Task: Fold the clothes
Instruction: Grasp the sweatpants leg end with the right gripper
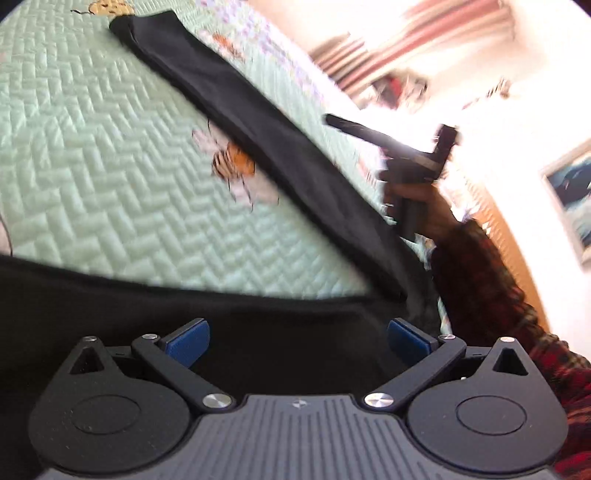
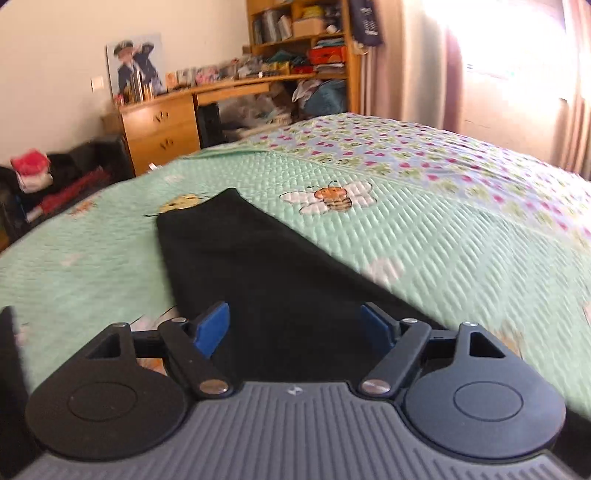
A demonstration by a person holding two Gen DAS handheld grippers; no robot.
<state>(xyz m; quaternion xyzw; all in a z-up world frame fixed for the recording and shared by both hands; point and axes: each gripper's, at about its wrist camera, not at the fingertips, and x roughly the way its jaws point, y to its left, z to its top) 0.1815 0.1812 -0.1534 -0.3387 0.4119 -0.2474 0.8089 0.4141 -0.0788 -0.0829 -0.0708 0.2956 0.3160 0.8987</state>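
My left gripper (image 1: 297, 341) hangs over black cloth with its blue pads (image 1: 188, 341) spread wide and nothing pinched between them; the fabric lies below them, not clamped. My right gripper (image 2: 297, 326) stands just as wide, its pads apart and empty, with the dark garment running out from under it. That garment, a pair of black trousers (image 2: 258, 266), lies flat on the bed: in the right wrist view one long leg stretches away from me to a squared hem beside a yellow embroidered motif (image 2: 183, 202), and in the left wrist view the same leg (image 1: 229, 99) runs diagonally across the quilt while another dark part of the cloth fills the space just under my left gripper. From the left wrist view I also see my right hand (image 1: 424, 206), in a red plaid sleeve (image 1: 491, 295), gripping the handle of the right gripper at the far edge of the trouser leg; it is blurred. The mint-green quilted bedspread (image 2: 443, 251) carries an embroidered bee (image 2: 332, 195) just beside the leg. Beyond it lies a floral patterned cover (image 2: 406, 147). Farther off stand a wooden desk (image 2: 162, 122) with drawers, a cluttered bookshelf (image 2: 299, 33), a poster (image 2: 136, 62) on the wall, and bright curtains (image 2: 461, 66) at the window.
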